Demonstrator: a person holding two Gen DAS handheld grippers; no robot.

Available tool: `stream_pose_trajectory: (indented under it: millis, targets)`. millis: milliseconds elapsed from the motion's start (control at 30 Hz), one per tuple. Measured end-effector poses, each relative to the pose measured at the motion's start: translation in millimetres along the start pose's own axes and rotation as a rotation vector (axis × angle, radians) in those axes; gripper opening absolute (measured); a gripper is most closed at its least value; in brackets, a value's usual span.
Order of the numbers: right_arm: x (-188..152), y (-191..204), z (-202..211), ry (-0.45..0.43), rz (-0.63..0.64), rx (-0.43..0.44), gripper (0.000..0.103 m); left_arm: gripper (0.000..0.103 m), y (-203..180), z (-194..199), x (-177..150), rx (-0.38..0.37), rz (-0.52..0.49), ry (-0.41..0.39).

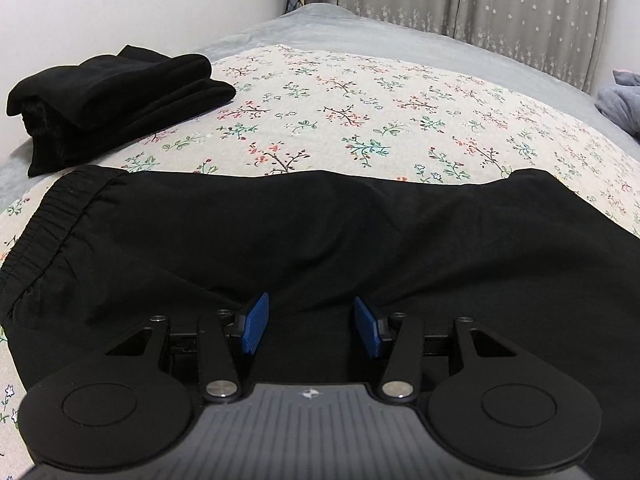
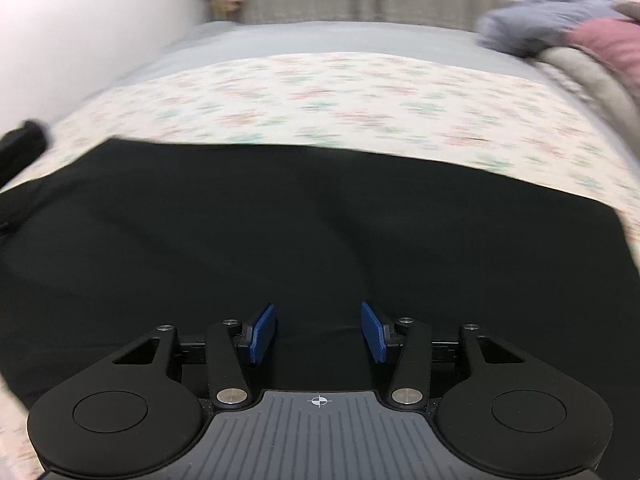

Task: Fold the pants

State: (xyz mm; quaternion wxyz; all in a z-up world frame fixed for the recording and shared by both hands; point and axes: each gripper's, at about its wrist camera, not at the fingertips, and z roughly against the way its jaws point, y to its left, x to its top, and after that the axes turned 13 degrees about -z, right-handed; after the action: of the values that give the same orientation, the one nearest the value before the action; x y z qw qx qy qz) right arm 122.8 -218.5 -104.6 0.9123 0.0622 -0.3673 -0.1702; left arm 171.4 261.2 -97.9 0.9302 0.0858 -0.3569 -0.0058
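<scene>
The black pants [image 1: 320, 240] lie spread lengthwise across the floral bedspread [image 1: 360, 92], soft, light and limp, so best pinched at the near edge or elastic waistband [image 1: 44, 216]. Only the left wrist view shows that waistband and a folded black garment [image 1: 112, 100]; the right view is blurred. The left gripper [image 1: 311, 326] and right gripper [image 2: 319, 332] hover with jaws apart, holding nothing.

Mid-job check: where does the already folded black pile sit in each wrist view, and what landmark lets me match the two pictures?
Left wrist: folded black pile lies upper left on the floral sheet, beyond the waistband end of the spread black pants.
Right wrist: only a blurred dark sliver at the far left edge, probably the same pile.
Shared landmark: the far edge of the floral sheet against the grey bedcover.
</scene>
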Motion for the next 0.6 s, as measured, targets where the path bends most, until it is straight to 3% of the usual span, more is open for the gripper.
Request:
stream_pose_trajectory:
  millis: [167,333,400,500,533,600]
  targets:
    - [11,-44,4,-0.014,-0.15,-0.043,0.043,0.056,9,1,0,0.003,0.013,0.002]
    - [11,-74,12,-0.056,-0.261,-0.14,0.043,0.055,21,5,-4,-0.007,0.043,0.003]
    - [10,-75,13,-0.076,-0.248,-0.235,0.045,0.055,29,8,-4,-0.015,0.074,0.012]
    - [12,-75,11,-0.135,-0.232,-0.519,0.076,0.055,51,13,-5,-0.039,0.166,0.012]
    - [13,-77,12,-0.144,-0.252,-0.562,0.076,0.055,60,16,-6,-0.064,0.206,0.006]
    - [16,-68,20,-0.157,-0.308,-0.442,0.074,0.055,77,23,-8,-0.121,0.277,-0.016]
